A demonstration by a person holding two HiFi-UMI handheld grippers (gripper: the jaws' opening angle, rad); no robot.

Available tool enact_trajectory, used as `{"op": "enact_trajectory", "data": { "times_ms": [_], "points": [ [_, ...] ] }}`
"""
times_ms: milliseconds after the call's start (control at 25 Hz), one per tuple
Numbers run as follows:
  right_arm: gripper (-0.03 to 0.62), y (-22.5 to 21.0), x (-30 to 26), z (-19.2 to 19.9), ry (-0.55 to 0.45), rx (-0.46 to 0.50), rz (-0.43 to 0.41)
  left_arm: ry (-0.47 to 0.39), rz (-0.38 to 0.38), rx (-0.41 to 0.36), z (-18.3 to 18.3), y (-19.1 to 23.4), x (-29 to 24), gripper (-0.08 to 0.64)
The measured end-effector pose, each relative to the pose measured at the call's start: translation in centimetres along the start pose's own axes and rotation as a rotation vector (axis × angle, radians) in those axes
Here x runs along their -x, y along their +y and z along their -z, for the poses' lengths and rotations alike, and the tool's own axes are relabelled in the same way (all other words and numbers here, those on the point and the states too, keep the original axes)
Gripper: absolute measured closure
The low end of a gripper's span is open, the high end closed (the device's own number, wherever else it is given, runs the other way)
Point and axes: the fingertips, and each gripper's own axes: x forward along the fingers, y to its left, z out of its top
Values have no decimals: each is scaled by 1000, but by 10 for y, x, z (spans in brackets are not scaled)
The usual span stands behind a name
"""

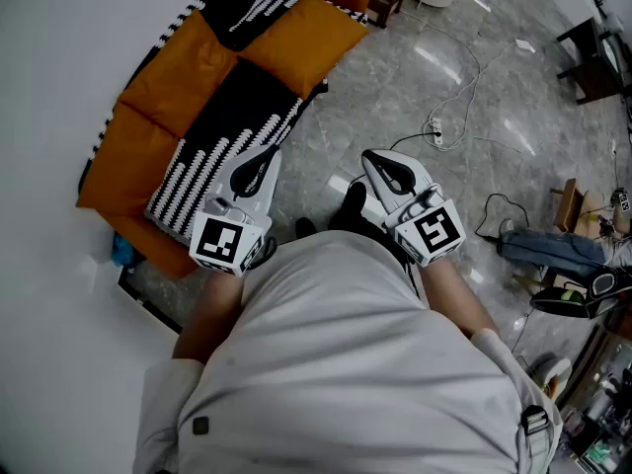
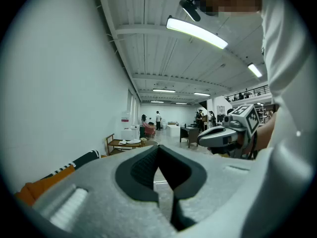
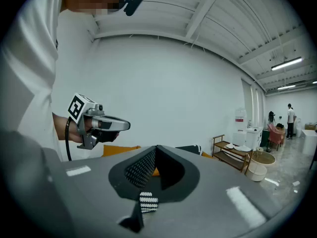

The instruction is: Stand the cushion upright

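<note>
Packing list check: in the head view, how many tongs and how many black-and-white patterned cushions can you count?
Tongs: 2 (left tongs, right tongs)
Black-and-white patterned cushions: 2 (near cushion, far cushion)
Total: 4

White wall (image 1: 59, 67), glossy grey floor (image 1: 494, 97), strip light (image 2: 195, 32), perhaps wooden rack (image 3: 233, 152)

The cushions (image 1: 173, 82) look like they're all lying flat, none upright, lined up along the wall (image 1: 49, 57) from about 10 to 12 o'clock. They alternate plain orange and black with white stripes. The nearest black cushion (image 1: 225, 136) overlaps its orange neighbours.
</note>
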Motion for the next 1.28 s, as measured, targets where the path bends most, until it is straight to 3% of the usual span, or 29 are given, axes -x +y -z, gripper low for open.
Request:
{"op": "enact_trajectory", "data": {
  "times_ms": [520,920,1280],
  "points": [
    [581,-74,1,9,1,-26,25,15,13,26,-8,4,-67,558],
    [580,-198,17,25,16,-39,47,31,27,15,-20,-6,-194,557],
    [580,-290,26,26,17,-31,69,31,16,10,-37,-10,-270,557]
  ]
}}
